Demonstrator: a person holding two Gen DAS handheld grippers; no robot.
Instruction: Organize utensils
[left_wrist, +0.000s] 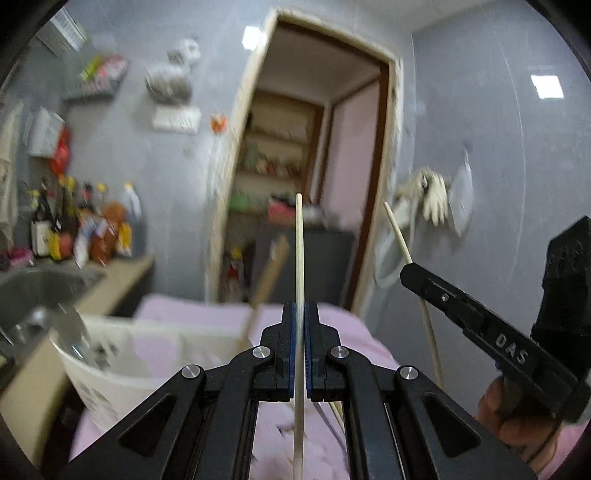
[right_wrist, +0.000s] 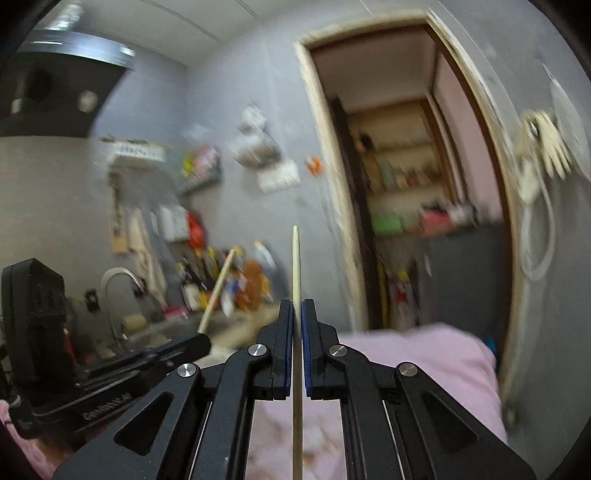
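My left gripper (left_wrist: 303, 308) is shut on a pale wooden chopstick (left_wrist: 299, 251) that stands upright between its blue pads, raised above the pink cloth (left_wrist: 354, 332). My right gripper (right_wrist: 297, 306) is shut on a second chopstick (right_wrist: 295, 266), also upright. In the left wrist view the right gripper (left_wrist: 406, 271) appears at the right with its chopstick (left_wrist: 397, 232) sticking up. In the right wrist view the left gripper (right_wrist: 205, 341) appears at the lower left with its chopstick (right_wrist: 218, 291). A white utensil holder (left_wrist: 110, 369) stands at the lower left.
A sink with a faucet (right_wrist: 118, 280) and bottles (left_wrist: 85, 225) line the counter at the left. An open doorway (left_wrist: 314, 166) to a pantry is ahead. A shiny metal utensil (left_wrist: 70, 328) rests in the white holder. A wooden handle (left_wrist: 266, 288) rises behind it.
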